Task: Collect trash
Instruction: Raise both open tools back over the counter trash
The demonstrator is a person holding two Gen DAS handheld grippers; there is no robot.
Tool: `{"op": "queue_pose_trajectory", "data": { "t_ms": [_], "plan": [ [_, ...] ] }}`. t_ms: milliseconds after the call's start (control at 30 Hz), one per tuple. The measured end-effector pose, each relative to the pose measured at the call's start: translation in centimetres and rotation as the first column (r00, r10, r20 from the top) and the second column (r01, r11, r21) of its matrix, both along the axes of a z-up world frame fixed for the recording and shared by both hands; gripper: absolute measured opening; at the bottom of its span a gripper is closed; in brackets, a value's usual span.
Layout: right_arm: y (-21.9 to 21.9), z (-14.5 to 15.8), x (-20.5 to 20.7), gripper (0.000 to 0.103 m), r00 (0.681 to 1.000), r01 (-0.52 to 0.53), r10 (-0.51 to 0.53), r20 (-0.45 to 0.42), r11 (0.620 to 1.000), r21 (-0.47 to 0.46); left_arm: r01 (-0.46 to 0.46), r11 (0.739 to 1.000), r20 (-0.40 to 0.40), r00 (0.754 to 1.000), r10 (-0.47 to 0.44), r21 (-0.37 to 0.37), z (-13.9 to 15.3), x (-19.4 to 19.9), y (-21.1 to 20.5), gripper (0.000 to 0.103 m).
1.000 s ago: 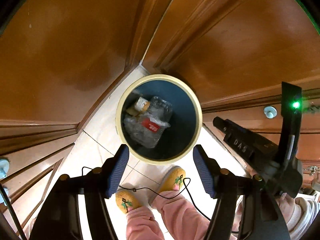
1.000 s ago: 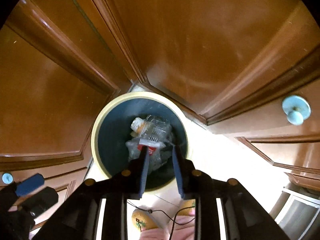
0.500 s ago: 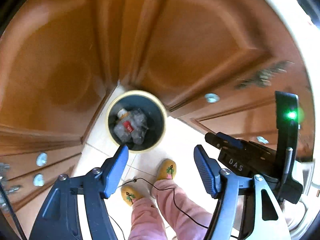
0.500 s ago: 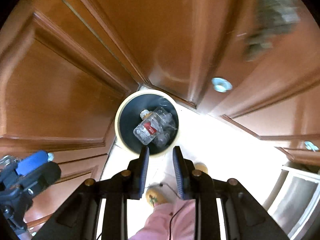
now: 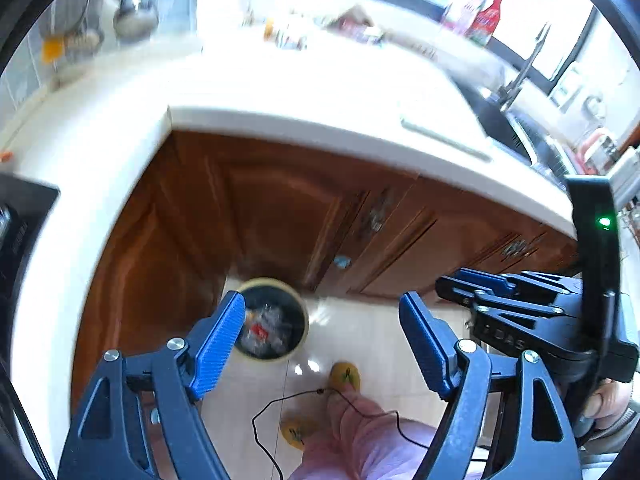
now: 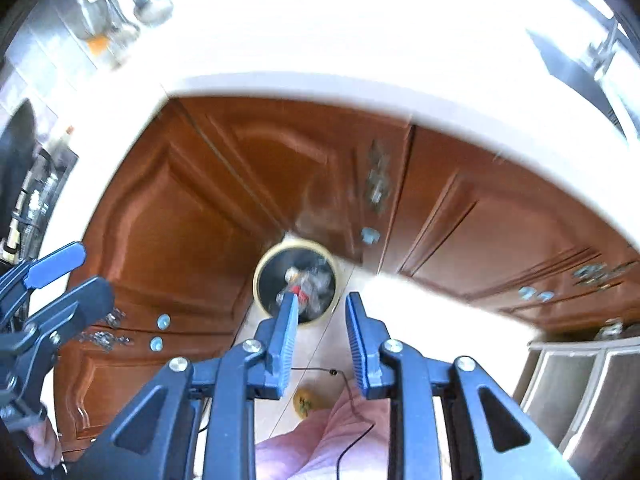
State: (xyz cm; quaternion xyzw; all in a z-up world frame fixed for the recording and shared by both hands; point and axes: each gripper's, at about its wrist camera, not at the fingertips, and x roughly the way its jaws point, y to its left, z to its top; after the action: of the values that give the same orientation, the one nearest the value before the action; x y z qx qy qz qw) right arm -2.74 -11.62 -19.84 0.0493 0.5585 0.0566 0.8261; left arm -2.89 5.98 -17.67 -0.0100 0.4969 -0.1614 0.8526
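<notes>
Trash bin (image 6: 297, 283): on the floor at the cabinet corner, holding crushed clear bottles (image 6: 310, 286), one with a red label, text unreadable.
Left gripper (image 5: 322, 338): jaws have just been opening, wide apart, nothing between.
Right gripper (image 6: 320, 336): jaws narrowly parted, empty.
Counter (image 5: 304, 92): judged next source of trash; approach level, jaws spread.
Lettering "DAS" on a gripper body.

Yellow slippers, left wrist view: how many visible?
2. The far slipper is on the floor tile, down-right of the trash bin. The near slipper is closer to the camera, left of the pink trouser leg, which partly covers both.
</notes>
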Motion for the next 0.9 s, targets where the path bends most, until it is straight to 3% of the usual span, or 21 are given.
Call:
{"op": "queue_pose_trajectory", "data": {
  "t_ms": [267,433,533,733,900],
  "plan": [
    [-2.5,9.5,-2.9,0.025,0.98,0.082,-0.076,0.185,0.996,-0.029,0.085,0.996,0.184,0.98,-0.08,-0.019,9.5,-1.7,-1.8,0.087],
    [-3.7,14.8,-4.6,0.028,0.951,0.13,-0.11,0.29,0.99,-0.052,0.114,0.993,0.347,0.933,-0.093,-0.04,14.9,-3.2,-2.7,0.101],
    [-4.3,17.2,-5.1,0.033,0.935,0.151,-0.125,0.331,0.987,-0.055,0.119,0.992,0.41,0.907,-0.091,-0.043,17.4,-4.0,-2.9,0.102],
    [-5.1,20.5,-5.0,0.033,0.914,0.165,-0.134,0.382,0.985,-0.05,0.099,0.993,0.47,0.881,-0.057,-0.066,20.9,-3.8,-2.8,0.102],
    [-5.3,23.0,-3.5,0.033,0.895,0.17,-0.117,0.431,0.982,-0.086,0.052,0.991,0.467,0.884,0.012,-0.123,22.7,-1.8,-2.0,0.102]
  ]
}}
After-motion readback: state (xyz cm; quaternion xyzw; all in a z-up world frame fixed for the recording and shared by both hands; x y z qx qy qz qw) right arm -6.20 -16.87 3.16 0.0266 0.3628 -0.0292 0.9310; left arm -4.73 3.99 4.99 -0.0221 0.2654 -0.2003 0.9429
